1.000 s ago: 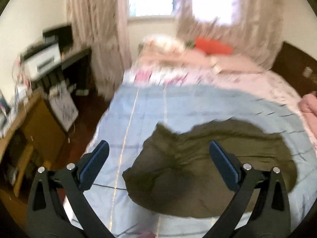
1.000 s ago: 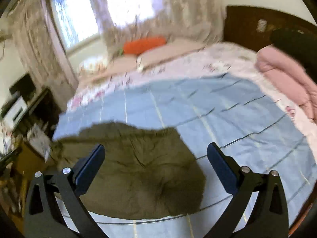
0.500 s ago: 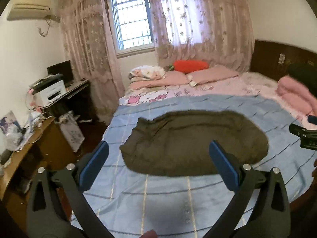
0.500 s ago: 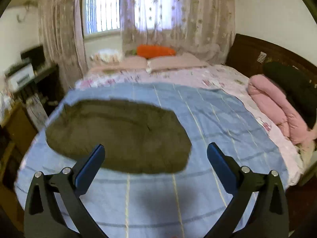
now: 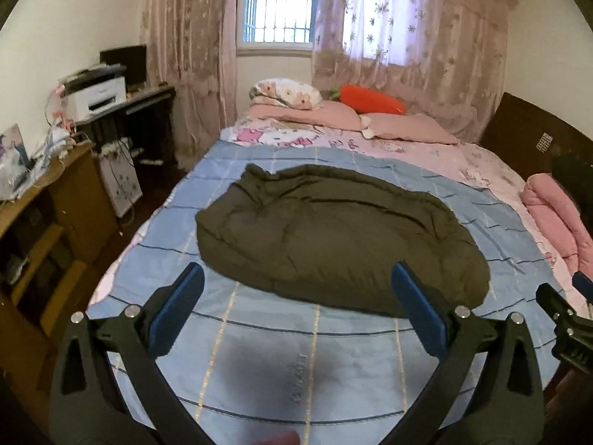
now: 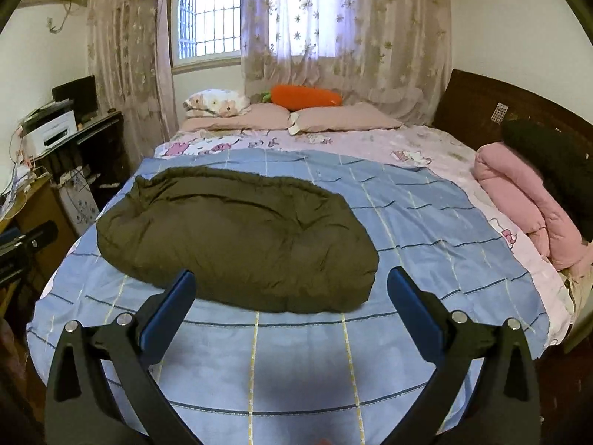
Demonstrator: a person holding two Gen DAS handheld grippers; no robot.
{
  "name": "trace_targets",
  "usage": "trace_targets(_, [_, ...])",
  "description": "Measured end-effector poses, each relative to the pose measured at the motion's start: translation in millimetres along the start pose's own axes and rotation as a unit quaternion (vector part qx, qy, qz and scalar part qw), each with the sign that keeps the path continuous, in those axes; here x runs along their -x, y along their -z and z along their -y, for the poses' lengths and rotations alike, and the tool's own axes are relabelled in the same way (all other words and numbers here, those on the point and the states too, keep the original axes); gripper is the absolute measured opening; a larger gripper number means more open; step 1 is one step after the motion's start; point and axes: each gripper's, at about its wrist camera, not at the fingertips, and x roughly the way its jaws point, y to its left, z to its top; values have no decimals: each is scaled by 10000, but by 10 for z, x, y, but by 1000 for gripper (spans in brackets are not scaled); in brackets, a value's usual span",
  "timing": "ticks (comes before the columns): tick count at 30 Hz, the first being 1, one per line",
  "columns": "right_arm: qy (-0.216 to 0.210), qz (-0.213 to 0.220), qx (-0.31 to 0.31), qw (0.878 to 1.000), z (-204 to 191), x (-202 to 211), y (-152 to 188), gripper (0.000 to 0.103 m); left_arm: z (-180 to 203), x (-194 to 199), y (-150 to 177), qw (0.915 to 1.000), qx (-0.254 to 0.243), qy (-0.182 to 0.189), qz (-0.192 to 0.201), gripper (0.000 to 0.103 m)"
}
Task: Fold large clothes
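Your left tongs (image 5: 294, 302) hang above the near end of the bed, their two blue pads spread wide apart with nothing between them; your right tongs (image 6: 291, 298) hold the same pose, level and facing the window, also wide apart and empty; neither touches the cloth. The dark olive padded garment (image 5: 333, 237) lies bunched in a long mound across the blue checked blanket (image 5: 296, 363), its near edge just beyond both sets of pads, with a rumpled peak at its far left end; whether that peak is a collar or a hood you cannot tell from here. Nothing stands between the tongs and the garment. Behind it sit two pink pillows (image 6: 292, 118), a floral pillow (image 6: 215, 102) and an orange carrot cushion (image 6: 305, 96) under the lace curtains (image 6: 348, 33). A rolled pink quilt (image 6: 526, 204) lies along the right side of the bed, against the dark headboard (image 6: 478, 107). On the left, a white printer (image 5: 94, 98) rests on a dark tabletop. The left view catches the right tongs' tip at its right edge; the right view shows the left tongs' black frame at its left edge, and a black bundle (image 6: 552, 163) beyond the quilt more fully.
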Motion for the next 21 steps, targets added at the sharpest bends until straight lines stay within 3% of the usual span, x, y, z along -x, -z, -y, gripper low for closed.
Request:
trace_targets(14, [-9, -84, -99, 9999, 74, -9, 30, 102, 200, 18, 27, 9983, -565, -134, 101, 101])
trace_targets(21, [-15, -93, -115, 9999, 77, -8, 37, 102, 191, 19, 26, 9984, -557, -95, 87, 101])
